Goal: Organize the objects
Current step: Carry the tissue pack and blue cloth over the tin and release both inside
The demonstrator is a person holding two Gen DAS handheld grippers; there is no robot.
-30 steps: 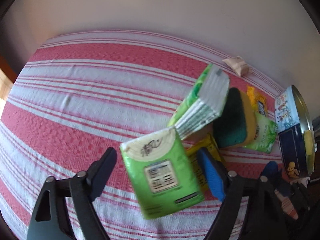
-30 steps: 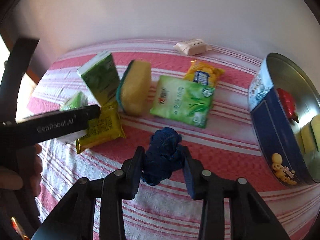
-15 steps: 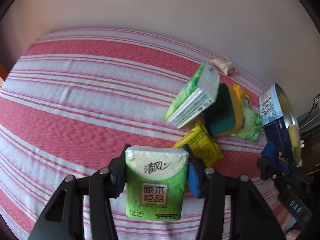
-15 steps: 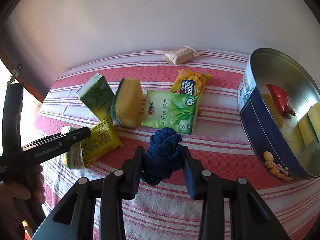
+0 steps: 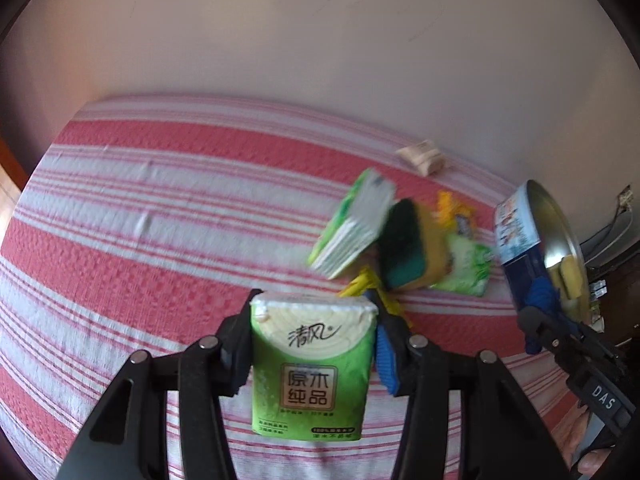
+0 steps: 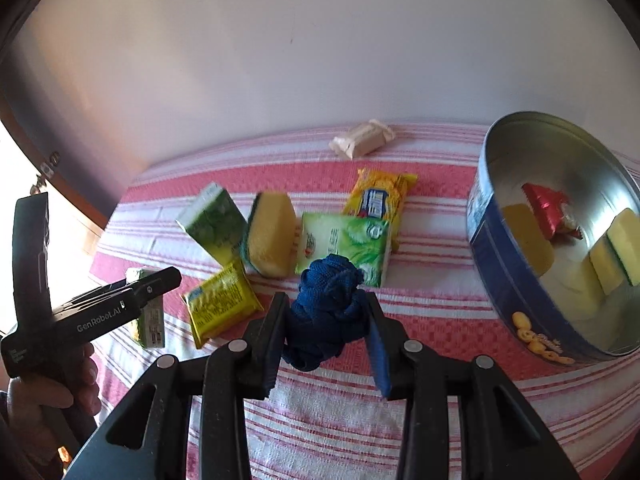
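Note:
My left gripper is shut on a green tissue pack and holds it above the striped cloth; it also shows at the left of the right wrist view. My right gripper is shut on a bundle of blue cord, held above the cloth left of the round blue tin. The tin holds a red packet and yellow sponges. In the left wrist view the right gripper with the cord is beside the tin.
On the red and white striped cloth lie a second green tissue pack, a yellow-green sponge, a green sachet, a yellow packet, a yellow biscuit pack and a beige wrapped piece near the wall.
My left gripper closed on the green tissue pack and lifted it back from the pile. My right gripper, holding the blue cord, rose and shifted toward the tin.

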